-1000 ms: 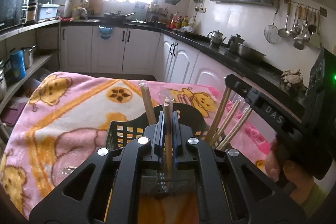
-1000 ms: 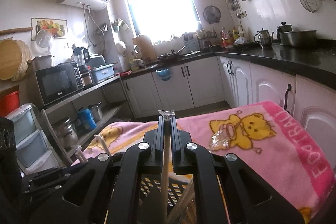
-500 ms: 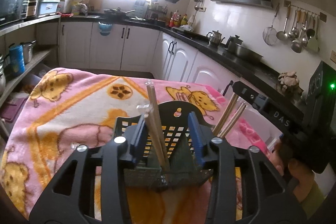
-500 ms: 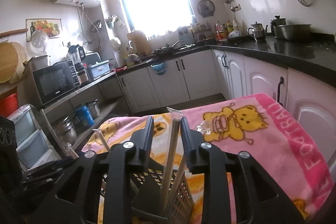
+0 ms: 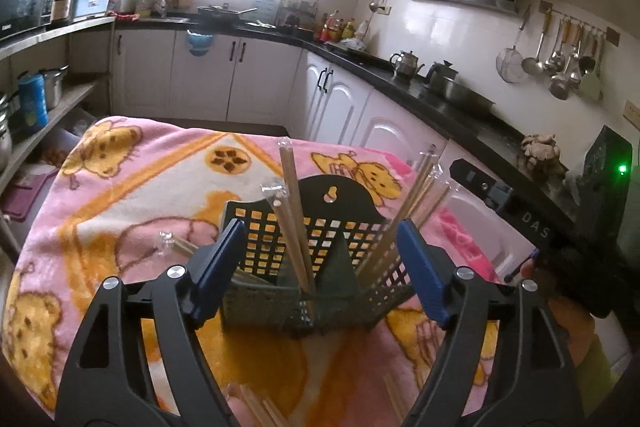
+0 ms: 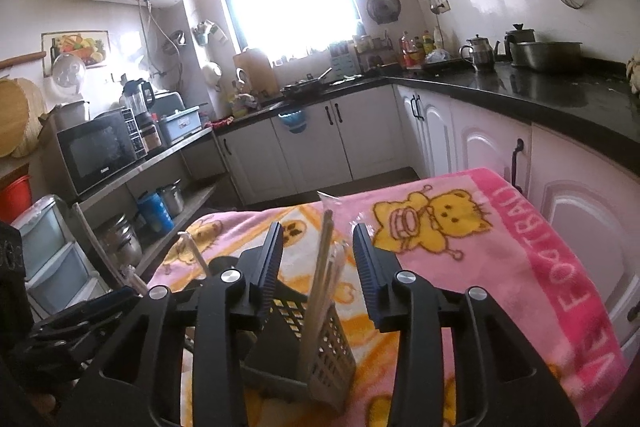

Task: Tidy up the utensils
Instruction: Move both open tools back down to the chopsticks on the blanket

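Black slotted caddy (image 5: pixel 320 227), mid-frame on the pink blanket (image 5: pixel 132 195), is stuffed with wrapped chopsticks (image 5: pixel 294 223). Left gripper (image 5: pixel 320 271) and right gripper (image 6: pixel 318 269) are spread wide, nothing held. "FOOTBALL" is printed at lower right.

Covered by a pink blanket (image 5: pixel 132 187) with yellow cartoon bears and orange bands. Standing on it, a black perforated utensil caddy (image 5: pixel 316 259). Lying flat beside the caddy's left side, wrapped chopsticks (image 5: pixel 180 247); more loose chopsticks (image 5: pixel 260 409) at the near edge. "FOOTBALL" lettering along the blanket's pink border (image 6: pixel 576 287).
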